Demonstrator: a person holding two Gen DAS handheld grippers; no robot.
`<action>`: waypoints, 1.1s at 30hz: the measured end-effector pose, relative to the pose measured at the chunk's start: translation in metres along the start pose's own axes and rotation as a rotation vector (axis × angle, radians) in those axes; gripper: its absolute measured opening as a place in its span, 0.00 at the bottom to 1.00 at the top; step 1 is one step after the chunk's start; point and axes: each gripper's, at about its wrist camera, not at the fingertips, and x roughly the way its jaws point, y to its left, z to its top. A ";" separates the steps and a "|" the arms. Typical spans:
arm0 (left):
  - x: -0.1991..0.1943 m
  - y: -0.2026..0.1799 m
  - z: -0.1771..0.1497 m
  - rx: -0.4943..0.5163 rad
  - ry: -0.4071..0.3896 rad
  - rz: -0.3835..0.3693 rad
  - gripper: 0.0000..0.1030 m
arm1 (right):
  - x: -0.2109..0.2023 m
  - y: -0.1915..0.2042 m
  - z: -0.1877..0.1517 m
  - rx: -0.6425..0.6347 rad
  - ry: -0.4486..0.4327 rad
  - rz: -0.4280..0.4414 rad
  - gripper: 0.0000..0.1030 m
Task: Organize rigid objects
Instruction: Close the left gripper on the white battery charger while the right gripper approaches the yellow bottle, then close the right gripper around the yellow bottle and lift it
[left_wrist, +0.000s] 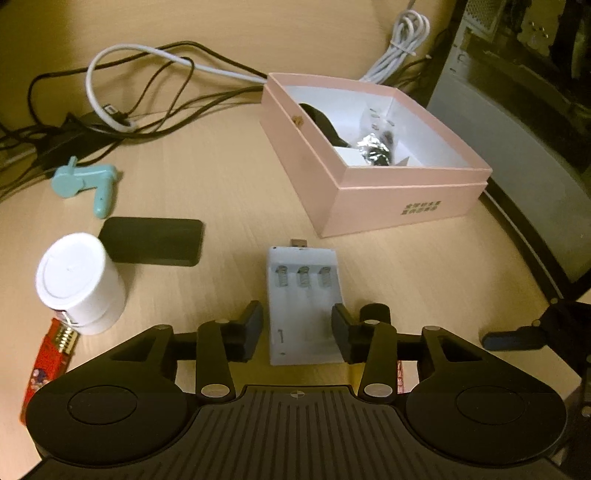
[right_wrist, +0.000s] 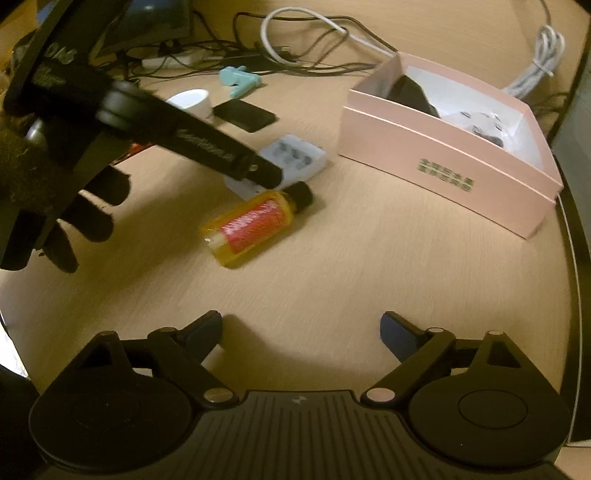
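A white battery charger (left_wrist: 303, 288) (right_wrist: 295, 155) with a USB plug lies flat on the wooden table. My left gripper (left_wrist: 297, 328) straddles its near end. The pads stand close at both sides, and a thin gap shows at the left pad. A pink open box (left_wrist: 369, 184) (right_wrist: 443, 177) stands behind and to the right, with a black item and a foil-wrapped thing inside. A yellow bottle (right_wrist: 255, 225) with a red label and black cap lies beside the charger. My right gripper (right_wrist: 301, 328) is open over bare table in front of the bottle.
A white cylinder tub (left_wrist: 77, 280), a black flat case (left_wrist: 153, 240), a teal plastic tool (left_wrist: 88, 181) and a red packet (left_wrist: 48, 365) lie to the left. Tangled cables (left_wrist: 147, 85) run along the back. A gloved hand (right_wrist: 85, 206) holds the left gripper. The table edge (right_wrist: 569, 258) curves at the right.
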 end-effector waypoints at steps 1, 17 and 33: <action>0.000 0.002 0.000 -0.013 0.000 -0.013 0.47 | 0.000 -0.002 -0.001 0.002 -0.001 -0.009 0.91; 0.007 0.007 0.010 -0.215 0.024 -0.099 0.47 | 0.003 0.000 -0.009 0.042 -0.039 -0.035 1.00; -0.049 0.017 -0.022 -0.149 -0.088 -0.052 0.41 | -0.006 0.004 0.024 0.173 -0.131 0.071 0.70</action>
